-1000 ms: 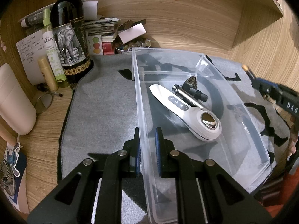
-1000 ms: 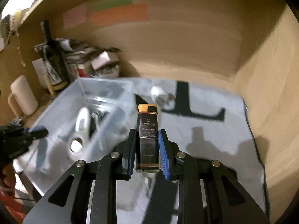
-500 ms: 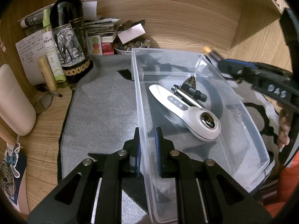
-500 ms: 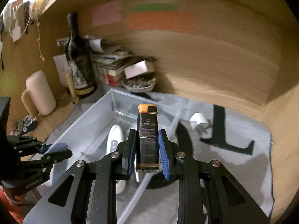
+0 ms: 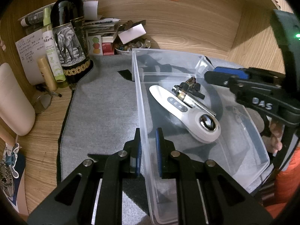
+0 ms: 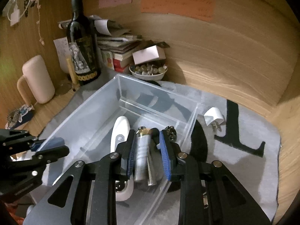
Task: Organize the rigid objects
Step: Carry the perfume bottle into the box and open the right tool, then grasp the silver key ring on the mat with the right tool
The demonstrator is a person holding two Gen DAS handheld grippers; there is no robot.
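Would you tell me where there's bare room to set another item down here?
Free: the near end of the clear bin, its far section behind the divider, and the grey mat between bin and wine bottle. Crowded: mid-bin around the white device.

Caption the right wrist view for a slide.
Right gripper opening above the clear plastic bin, the dark orange-capped lighter dropping between its blue pads beside the white handheld device.

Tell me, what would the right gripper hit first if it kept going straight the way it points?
Probably the pale cylinder with a brass-coloured top, lying in the clear bin beside the white handheld device. It shows between the right gripper's opening jaws, seemingly untouched; depth is unclear.
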